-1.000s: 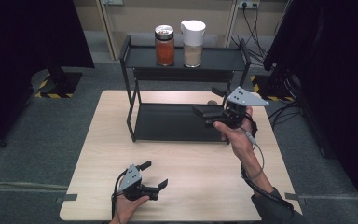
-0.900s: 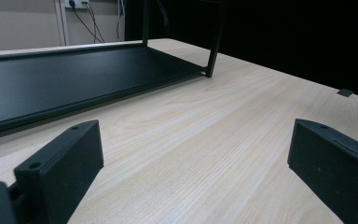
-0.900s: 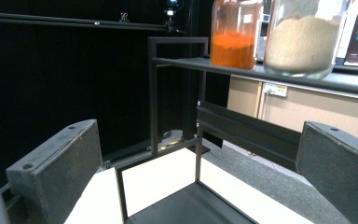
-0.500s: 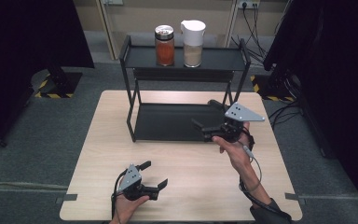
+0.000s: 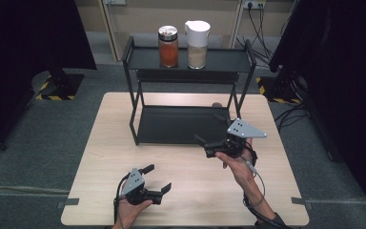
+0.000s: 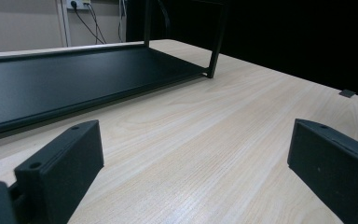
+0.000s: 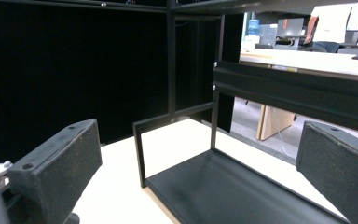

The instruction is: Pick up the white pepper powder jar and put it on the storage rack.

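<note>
Two hand-held claws work over a pale wood-grain desk [image 5: 124,143] on which a black metal rack [image 5: 181,125] stands, its lower shelf a flat matte tray framed by thin square posts. The right claw [image 5: 211,132] hovers just at the front right corner of that lower shelf, jaws spread wide and pinching nothing, pointing in toward the rack; the left claw [image 5: 159,178] rests low near the desk's front edge, well apart from the rack, its jaws likewise spread and empty. The things nearest the work sit on the top shelf: a clear jar [image 5: 167,46] with a metal lid and reddish contents, and just beside it a clear jug [image 5: 197,44] with a white lid and pale, sandy contents. A reach for either would likely do best by lifting the right claw above the upper rail, squaring the jaws to the round body below the lid, and closing gently, since smooth glass or plastic may slip. The right gripper view shows the shelf's raised lip [image 7: 289,88], an edge to clear on the way.
</note>
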